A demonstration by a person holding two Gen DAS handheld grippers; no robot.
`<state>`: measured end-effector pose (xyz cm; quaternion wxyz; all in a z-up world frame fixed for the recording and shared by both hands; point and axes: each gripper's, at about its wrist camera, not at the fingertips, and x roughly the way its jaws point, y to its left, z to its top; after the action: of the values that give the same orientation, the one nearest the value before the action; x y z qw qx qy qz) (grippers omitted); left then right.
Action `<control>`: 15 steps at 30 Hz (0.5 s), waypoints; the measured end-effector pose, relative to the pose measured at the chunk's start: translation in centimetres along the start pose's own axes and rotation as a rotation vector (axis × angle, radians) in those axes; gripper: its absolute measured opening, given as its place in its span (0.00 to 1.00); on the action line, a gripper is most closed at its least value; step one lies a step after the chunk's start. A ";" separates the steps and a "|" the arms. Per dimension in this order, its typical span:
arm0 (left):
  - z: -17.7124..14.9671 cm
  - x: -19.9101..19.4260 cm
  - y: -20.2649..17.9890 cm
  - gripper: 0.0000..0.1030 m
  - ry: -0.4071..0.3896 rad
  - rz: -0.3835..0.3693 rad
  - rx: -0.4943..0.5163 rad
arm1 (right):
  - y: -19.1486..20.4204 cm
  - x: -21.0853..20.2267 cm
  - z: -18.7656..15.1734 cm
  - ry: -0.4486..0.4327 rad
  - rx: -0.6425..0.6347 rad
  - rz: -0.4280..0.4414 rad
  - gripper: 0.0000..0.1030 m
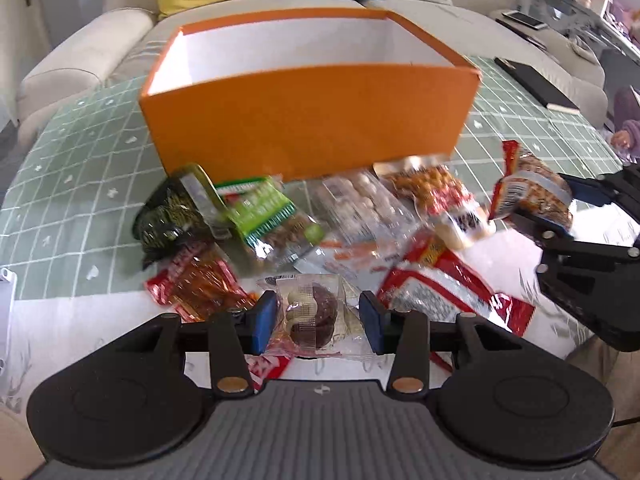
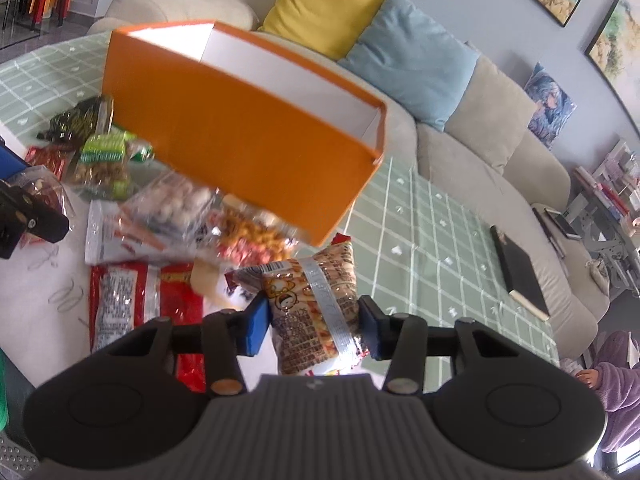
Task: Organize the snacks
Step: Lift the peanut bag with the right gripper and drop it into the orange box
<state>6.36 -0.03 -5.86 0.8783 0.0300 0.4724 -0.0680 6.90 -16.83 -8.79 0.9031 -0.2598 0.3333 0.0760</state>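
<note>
Both grippers tilt down toward the orange box on the table. The left gripper clasps a clear chocolate snack packet; the right gripper pinches a peanut packet, above the snack pile by the box's near wall.

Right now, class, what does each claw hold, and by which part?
Left claw: clear-wrapped chocolate pastry, gripped across its sides. Right claw: peanut snack packet, gripped across its lower half.
</note>
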 end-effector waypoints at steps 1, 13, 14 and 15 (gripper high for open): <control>0.2 -0.1 0.1 0.49 -0.004 0.006 -0.003 | -0.2 -0.2 0.3 -0.006 0.004 -0.002 0.43; 6.5 -2.2 1.7 0.48 -0.123 0.036 -0.042 | -5.1 -1.9 7.1 -0.088 0.193 0.171 0.43; 7.3 -2.3 2.0 0.48 -0.141 0.031 -0.055 | -5.6 -1.8 8.0 -0.096 0.216 0.194 0.43; 8.0 -2.4 2.2 0.48 -0.155 0.029 -0.064 | -6.0 -1.7 8.8 -0.103 0.242 0.218 0.43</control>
<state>11.96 1.47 0.51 0.9137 0.0036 0.4042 -0.0421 12.47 -17.34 0.48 0.9300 -0.1073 0.3196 0.1463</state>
